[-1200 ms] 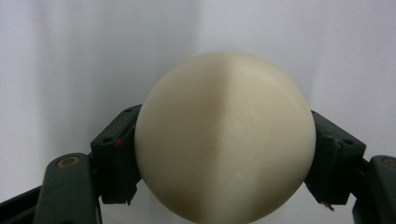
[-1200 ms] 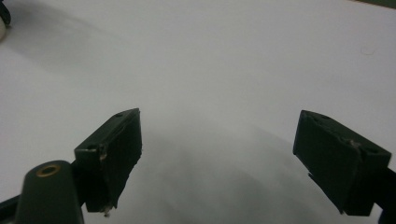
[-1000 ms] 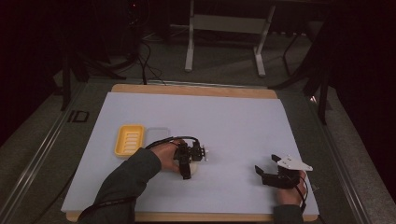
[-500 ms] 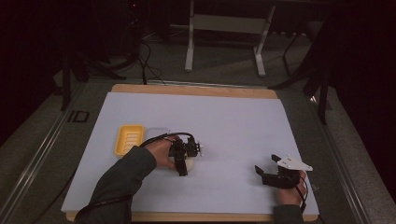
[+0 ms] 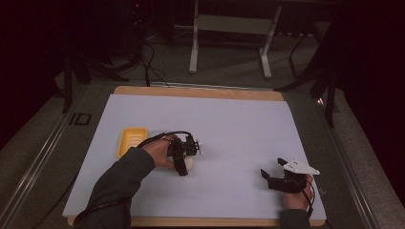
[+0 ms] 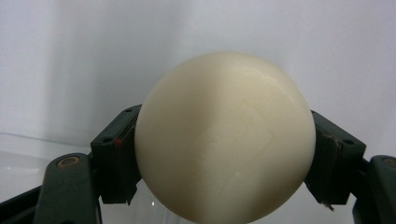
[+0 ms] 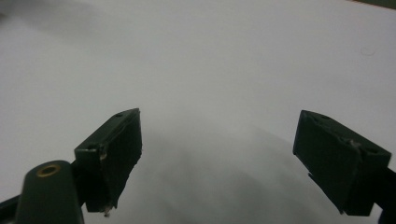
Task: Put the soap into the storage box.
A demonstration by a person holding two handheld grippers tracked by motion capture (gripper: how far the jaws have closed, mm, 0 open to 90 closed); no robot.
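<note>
White table sheet (image 5: 239, 124); yellow tray (image 5: 132, 141) beside left tongs (image 5: 184, 164) clamping cream ball (image 6: 224, 137).

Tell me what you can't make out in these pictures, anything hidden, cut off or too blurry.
- Ball: in the left gripper view its bottom runs off the frame edge; in the high view the left tongs and hand cover most of it.
- Yellow tray: too small in the high view to tell what its ridged inside holds.
- Right tongs: open over the white sheet, which is blurred, so no surface detail reads.
- Room behind the table: too dark.
</note>
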